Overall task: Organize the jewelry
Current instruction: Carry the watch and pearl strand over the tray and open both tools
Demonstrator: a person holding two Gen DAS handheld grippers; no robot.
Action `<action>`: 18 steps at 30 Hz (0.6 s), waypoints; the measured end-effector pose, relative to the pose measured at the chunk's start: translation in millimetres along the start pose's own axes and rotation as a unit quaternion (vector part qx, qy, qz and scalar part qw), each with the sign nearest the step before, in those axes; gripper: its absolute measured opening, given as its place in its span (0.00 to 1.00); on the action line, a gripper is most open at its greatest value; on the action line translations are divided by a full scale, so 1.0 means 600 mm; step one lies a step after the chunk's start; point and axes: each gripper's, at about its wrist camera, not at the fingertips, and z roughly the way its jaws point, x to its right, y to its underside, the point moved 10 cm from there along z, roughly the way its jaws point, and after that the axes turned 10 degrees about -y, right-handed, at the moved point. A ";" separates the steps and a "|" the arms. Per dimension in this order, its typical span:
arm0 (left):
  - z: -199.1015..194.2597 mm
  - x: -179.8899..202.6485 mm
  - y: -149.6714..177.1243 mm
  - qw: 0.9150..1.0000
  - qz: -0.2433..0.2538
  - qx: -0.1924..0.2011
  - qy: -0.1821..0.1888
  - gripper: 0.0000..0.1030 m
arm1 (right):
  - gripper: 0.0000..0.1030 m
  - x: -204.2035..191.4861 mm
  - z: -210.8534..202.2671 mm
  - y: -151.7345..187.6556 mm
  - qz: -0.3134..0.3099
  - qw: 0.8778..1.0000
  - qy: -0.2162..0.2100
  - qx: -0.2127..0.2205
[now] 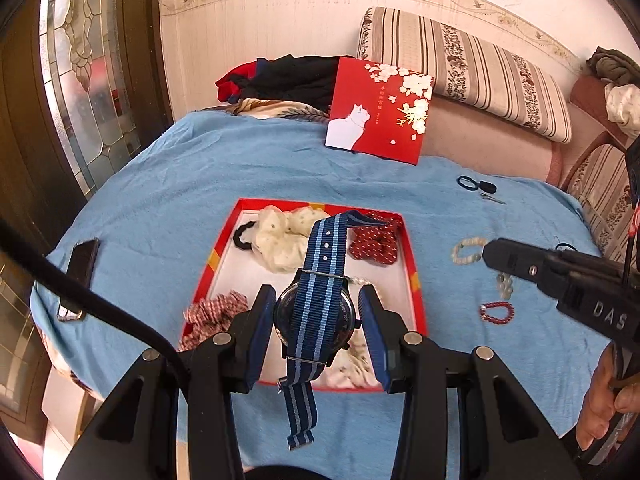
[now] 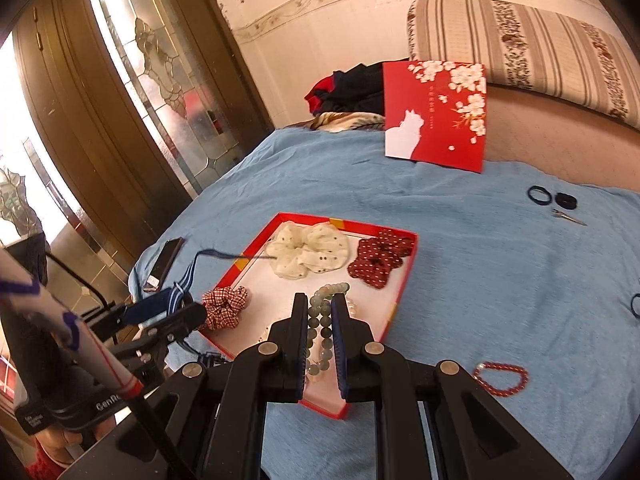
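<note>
A red-rimmed white tray lies on the blue cloth, also in the right wrist view. My left gripper is shut on a watch with a blue striped strap, held above the tray's near part. My right gripper is shut on a pale green bead bracelet, held over the tray's near right side. The tray holds a cream scrunchie, a red dotted scrunchie and a red checked scrunchie.
A red bead bracelet lies right of the tray. A pale bead bracelet lies on the cloth. Dark hair ties, a small metal clip, a phone and the red box lid lie around.
</note>
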 end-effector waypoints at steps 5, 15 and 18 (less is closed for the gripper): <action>0.053 -0.026 -0.021 1.000 -0.005 -0.017 -0.004 0.40 | 0.12 0.001 0.040 -0.005 0.000 1.000 0.001 -0.015; 0.200 -0.058 -0.012 0.993 -0.057 -0.098 0.021 0.40 | 0.12 0.030 0.156 -0.009 0.009 0.998 0.011 -0.058; 0.241 -0.063 -0.004 0.990 -0.068 -0.119 0.017 0.40 | 0.12 0.038 0.197 -0.003 0.004 0.997 0.019 -0.075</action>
